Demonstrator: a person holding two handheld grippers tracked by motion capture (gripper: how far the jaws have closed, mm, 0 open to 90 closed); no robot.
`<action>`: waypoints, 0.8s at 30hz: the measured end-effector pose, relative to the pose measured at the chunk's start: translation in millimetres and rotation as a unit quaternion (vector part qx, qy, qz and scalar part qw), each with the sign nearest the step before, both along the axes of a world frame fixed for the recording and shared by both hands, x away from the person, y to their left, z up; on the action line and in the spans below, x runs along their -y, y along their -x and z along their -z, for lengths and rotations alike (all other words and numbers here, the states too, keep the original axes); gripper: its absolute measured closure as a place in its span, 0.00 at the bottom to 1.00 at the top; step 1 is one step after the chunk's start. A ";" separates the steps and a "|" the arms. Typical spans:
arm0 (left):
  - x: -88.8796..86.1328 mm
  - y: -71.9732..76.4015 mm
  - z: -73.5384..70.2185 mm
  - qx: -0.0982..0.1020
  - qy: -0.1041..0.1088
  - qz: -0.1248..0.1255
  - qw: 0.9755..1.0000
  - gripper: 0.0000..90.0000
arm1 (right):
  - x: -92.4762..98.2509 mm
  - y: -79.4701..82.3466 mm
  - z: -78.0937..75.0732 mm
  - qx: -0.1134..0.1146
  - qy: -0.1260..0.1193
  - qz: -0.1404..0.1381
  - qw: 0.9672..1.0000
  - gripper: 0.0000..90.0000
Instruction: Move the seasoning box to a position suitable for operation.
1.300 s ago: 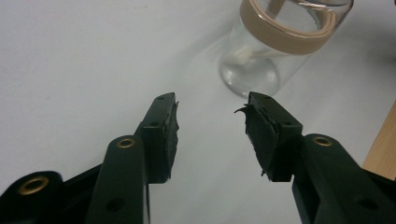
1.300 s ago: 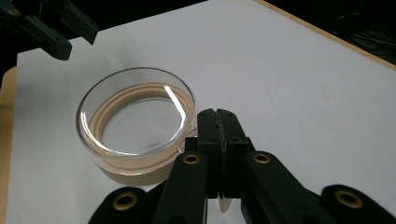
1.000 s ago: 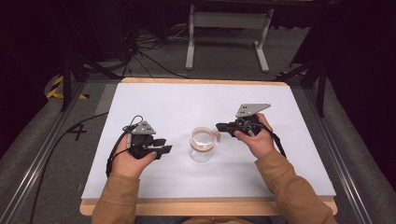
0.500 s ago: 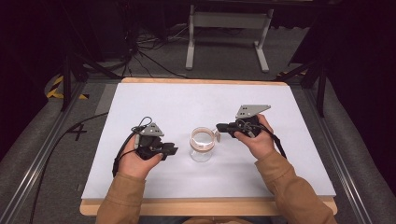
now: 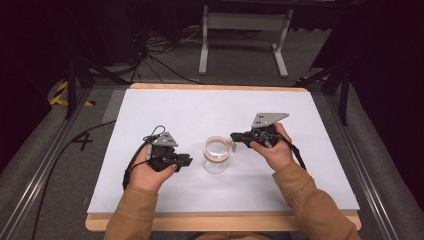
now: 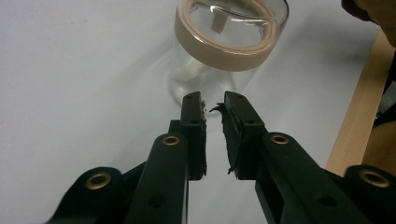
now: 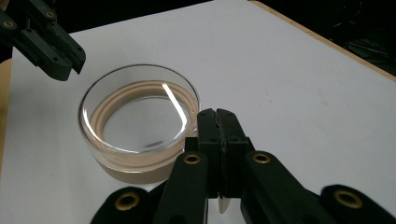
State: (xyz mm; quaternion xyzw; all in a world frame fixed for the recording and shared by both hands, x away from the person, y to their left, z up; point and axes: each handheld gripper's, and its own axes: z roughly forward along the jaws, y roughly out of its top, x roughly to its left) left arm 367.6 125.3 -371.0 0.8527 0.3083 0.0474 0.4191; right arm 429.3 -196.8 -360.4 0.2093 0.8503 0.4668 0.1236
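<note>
Two tongs flank the glass jar point(image 5: 216, 156) mid-frame: right tongs point(image 7: 218, 122) clamp its lid tab, left tongs point(image 6: 212, 103) slightly apart, likely steadying next.

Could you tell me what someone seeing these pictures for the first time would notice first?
The eye goes first to the clear glass jar with its tan-ringed lid, standing alone mid-table on the white table top. The right gripper is at its rim, jaws shut on what seems to be a small pale tab at the lid's edge. The left gripper points at the jar's lower side, jaws slightly apart and holding nothing.
</note>
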 end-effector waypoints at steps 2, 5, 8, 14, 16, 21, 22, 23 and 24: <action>2.2 0.3 0.1 -0.002 0.000 0.000 1.000 0.88 | 0.3 -0.3 0.2 0.000 0.001 0.000 1.000 1.00; 5.5 -0.2 0.4 0.002 0.001 0.005 1.000 0.89 | 0.0 -0.4 1.1 -0.001 0.005 0.002 1.000 1.00; 9.0 -0.1 0.3 0.004 0.006 0.004 1.000 0.89 | 0.2 -0.5 1.9 0.001 0.011 0.004 1.000 1.00; 23.4 -0.8 -3.5 0.033 0.021 0.009 0.999 0.92 | 0.6 -0.5 3.0 -0.001 0.009 0.005 1.000 1.00; 30.5 -0.6 -6.9 0.048 0.028 0.013 0.998 0.93 | 0.4 -0.4 3.9 -0.001 0.013 0.005 1.000 1.00; 45.3 -3.6 -16.9 0.073 0.033 0.026 0.996 0.94 | -0.2 -0.2 5.1 -0.001 0.016 0.009 1.000 1.00; 48.2 -3.7 -19.4 0.074 0.032 0.029 0.996 0.94 | 0.1 -0.6 5.2 -0.001 0.016 0.009 1.000 1.00; 52.2 -4.0 -22.0 0.078 0.034 0.030 0.996 0.94 | 0.2 -0.7 5.3 -0.001 0.017 0.009 1.000 1.00; 55.6 -5.2 -24.3 0.084 0.037 0.033 0.995 0.94 | 0.1 -0.7 5.5 -0.001 0.020 0.010 1.000 1.00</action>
